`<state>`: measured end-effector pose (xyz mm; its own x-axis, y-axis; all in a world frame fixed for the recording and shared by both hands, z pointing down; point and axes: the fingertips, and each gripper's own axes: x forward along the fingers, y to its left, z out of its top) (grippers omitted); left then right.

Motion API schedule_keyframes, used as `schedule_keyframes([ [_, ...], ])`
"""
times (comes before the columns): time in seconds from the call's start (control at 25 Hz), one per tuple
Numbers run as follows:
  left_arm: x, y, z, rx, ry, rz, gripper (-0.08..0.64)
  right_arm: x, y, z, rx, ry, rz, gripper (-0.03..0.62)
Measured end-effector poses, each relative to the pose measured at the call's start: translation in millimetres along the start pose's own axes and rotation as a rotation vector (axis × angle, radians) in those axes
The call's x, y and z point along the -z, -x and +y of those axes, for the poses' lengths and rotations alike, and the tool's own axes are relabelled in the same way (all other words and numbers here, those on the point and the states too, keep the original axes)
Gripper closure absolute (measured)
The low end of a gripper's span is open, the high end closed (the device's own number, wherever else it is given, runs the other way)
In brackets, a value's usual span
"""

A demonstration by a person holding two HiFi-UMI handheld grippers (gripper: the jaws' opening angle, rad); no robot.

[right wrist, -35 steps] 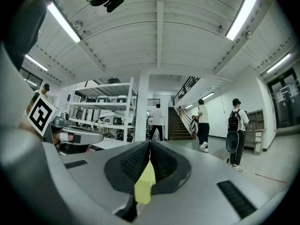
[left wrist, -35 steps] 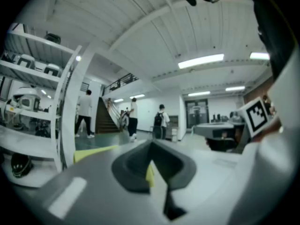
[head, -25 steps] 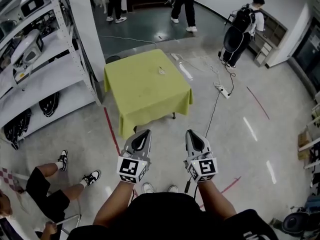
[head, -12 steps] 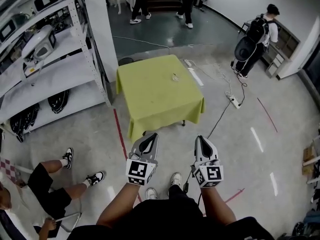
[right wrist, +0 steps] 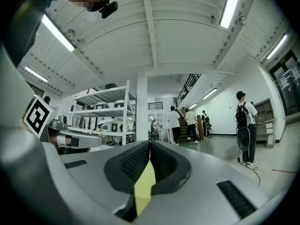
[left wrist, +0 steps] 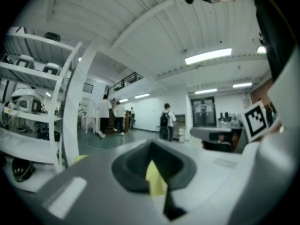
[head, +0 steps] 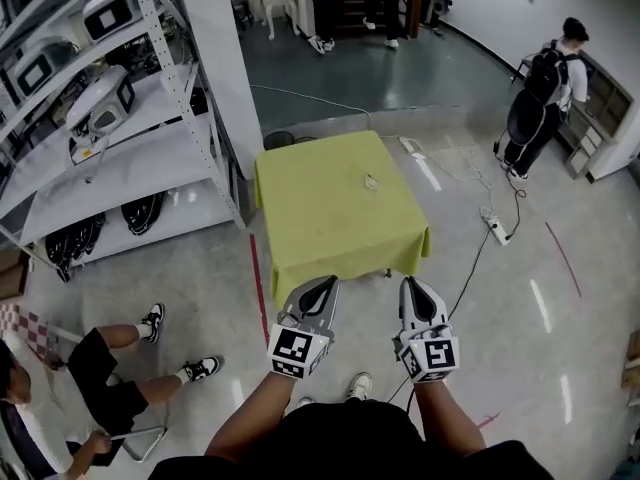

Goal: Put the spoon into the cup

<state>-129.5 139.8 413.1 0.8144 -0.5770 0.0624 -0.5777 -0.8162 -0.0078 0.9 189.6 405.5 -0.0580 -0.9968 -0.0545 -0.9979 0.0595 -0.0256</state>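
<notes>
Both grippers sit side by side close to the person's body. The left gripper (head: 322, 286) and the right gripper (head: 414, 288) each have their jaws pressed together, nothing between them. Just beyond them stands a table (head: 300, 228) draped in yellow-green cloth. On its far right part lies a small pale item (head: 372, 181) — too small to tell as spoon or cup, and well apart from both grippers. Metal shelving (head: 110, 138) rises at the left — farther off, at the far right, stands a person with a backpack (head: 545, 98).
</notes>
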Motion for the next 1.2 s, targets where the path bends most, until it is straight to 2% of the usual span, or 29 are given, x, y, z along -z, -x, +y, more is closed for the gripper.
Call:
schedule_keyframes([
  [0.24, 3, -38, -4, -0.022, 0.006, 0.036, 0.555, 10, -35, -33, -0.041, -0.032, 0.014, 0.580],
  [0.44, 3, -58, -3, -0.067, 0.012, 0.023, 0.555, 16, -59, -45, -0.083, -0.050, 0.007, 0.580],
  [0.72, 30, -92, 36, -0.116, 0.006, 0.077, 0.555, 32, -104, -53, -0.114, -0.086, 0.036, 0.580],
  [0.92, 40, -134, 65, -0.128, 0.009, 0.105, 0.555, 37, -143, -71, -0.109, -0.053, 0.050, 0.580],
  [1.04, 41, -156, 87, -0.122, 0.022, 0.101, 0.555, 41, -171, -84, -0.104, -0.060, 0.053, 0.580],
  [1.2, 39, -182, 114, -0.090, 0.045, 0.109, 0.555, 51, -207, -104, -0.078, -0.100, 0.109, 0.580],
])
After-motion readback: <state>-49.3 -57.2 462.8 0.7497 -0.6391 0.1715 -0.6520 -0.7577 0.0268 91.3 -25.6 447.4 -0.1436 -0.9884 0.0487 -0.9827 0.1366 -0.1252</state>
